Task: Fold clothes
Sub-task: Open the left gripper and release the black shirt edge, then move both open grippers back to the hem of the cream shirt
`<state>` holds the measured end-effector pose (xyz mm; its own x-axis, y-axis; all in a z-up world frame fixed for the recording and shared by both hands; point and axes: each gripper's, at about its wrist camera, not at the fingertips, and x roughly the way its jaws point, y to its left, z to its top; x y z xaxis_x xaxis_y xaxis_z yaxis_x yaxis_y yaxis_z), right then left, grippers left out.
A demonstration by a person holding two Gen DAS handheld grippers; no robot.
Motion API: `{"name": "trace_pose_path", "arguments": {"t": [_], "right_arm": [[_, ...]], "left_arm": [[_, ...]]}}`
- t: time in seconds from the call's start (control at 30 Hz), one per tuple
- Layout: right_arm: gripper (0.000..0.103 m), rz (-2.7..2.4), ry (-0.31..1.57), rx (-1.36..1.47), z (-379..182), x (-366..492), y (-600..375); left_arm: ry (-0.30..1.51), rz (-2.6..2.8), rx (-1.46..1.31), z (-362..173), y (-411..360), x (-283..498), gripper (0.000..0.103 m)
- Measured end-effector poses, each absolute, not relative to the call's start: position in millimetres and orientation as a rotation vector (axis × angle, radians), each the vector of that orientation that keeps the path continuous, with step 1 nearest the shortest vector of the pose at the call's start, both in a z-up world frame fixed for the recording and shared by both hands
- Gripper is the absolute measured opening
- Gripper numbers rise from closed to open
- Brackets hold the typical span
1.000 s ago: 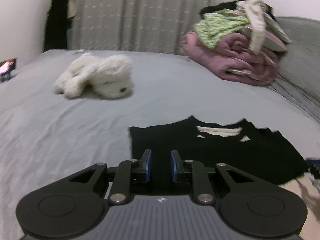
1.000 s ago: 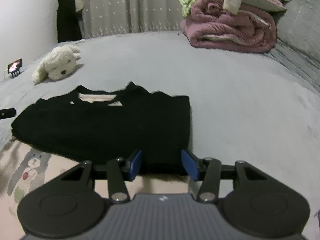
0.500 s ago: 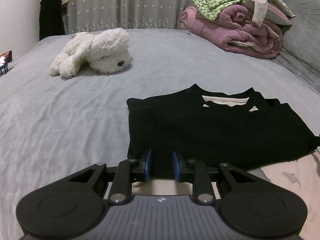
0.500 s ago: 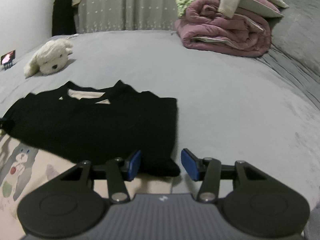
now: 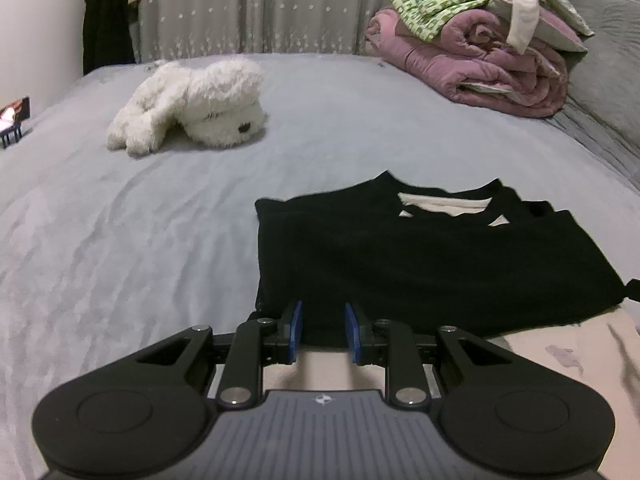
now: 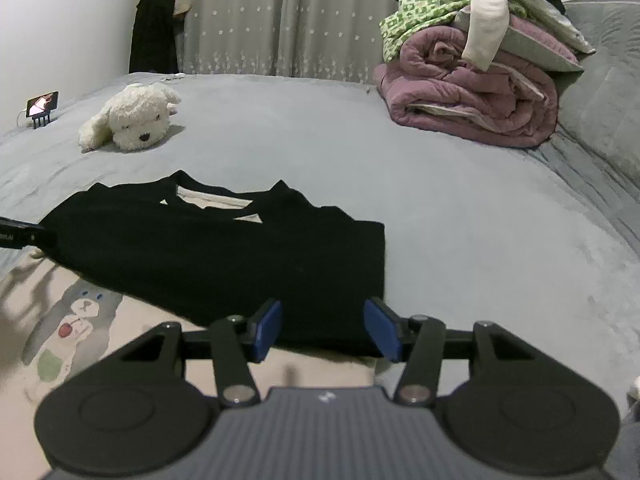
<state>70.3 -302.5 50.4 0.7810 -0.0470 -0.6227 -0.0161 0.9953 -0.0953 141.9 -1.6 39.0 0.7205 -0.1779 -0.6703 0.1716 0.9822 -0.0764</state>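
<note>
A black and cream shirt [image 5: 420,264] lies flat on the grey bed, its black upper part folded, its cream lower part with a bear print [image 6: 84,312] toward me. My left gripper [image 5: 322,330] is open and empty over the black fold's near left edge. My right gripper [image 6: 324,328] is open and empty over the fold's near right corner [image 6: 360,320]. The shirt also shows in the right wrist view [image 6: 224,256].
A white plush dog [image 5: 192,108] lies at the back left. A rolled pink quilt with piled clothes [image 5: 480,48] sits at the back right, also in the right wrist view [image 6: 476,92]. A phone on a stand [image 6: 42,106] is at the far left. A curtain [image 5: 248,4] hangs behind.
Both grippers have pulled back toward me and dropped lower. The right gripper shifted sideways back over the fold's right corner. Both jaws stayed open.
</note>
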Motion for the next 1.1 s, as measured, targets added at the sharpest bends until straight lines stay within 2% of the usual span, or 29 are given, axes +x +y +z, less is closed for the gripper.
{"name": "trace_pose_path", "arguments": {"t": [0.33, 0.6, 0.73, 1.1], "right_arm": [[0.052, 0.086, 0.755, 0.029, 47, 60, -287], [0.058, 0.121, 0.861, 0.014, 15, 56, -260], [0.062, 0.108, 0.856, -0.009, 9, 52, -254], [0.071, 0.115, 0.860, -0.041, 9, 25, -258]], "left_arm": [[0.784, -0.272, -0.032, 48, -19, 114, 0.023], [0.854, -0.303, 0.110, 25, -50, 90, 0.023], [0.850, -0.293, 0.144, 16, -46, 85, 0.027], [0.821, -0.264, 0.161, 13, -15, 55, 0.028]]}}
